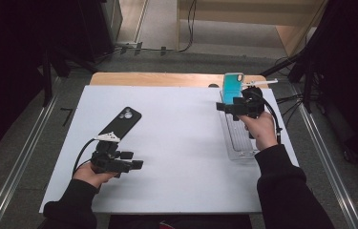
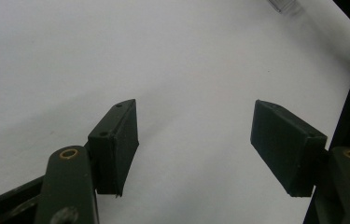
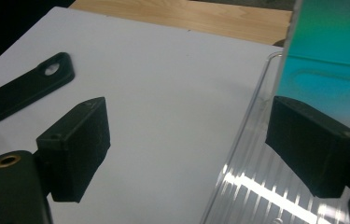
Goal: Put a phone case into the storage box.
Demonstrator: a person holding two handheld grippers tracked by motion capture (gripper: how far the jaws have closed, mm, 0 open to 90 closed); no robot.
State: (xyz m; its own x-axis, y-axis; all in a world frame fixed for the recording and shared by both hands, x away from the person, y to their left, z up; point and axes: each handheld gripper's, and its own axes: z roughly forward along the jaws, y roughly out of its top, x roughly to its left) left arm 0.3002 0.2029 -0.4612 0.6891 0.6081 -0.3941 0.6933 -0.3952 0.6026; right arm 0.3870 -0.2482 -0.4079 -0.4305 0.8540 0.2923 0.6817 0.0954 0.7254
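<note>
While the left tool (image 1: 137, 160) rests low, the right tool (image 1: 228, 108) hovers raised.

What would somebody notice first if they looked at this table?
Probably the bright turquoise phone, standing up at the far end of a clear plastic rack on the right side of the white table. The right tool sits beside it with its jaws open, and I can't tell if it touches it. A black phone case lies flat on the left, beyond the open left tool.
</note>
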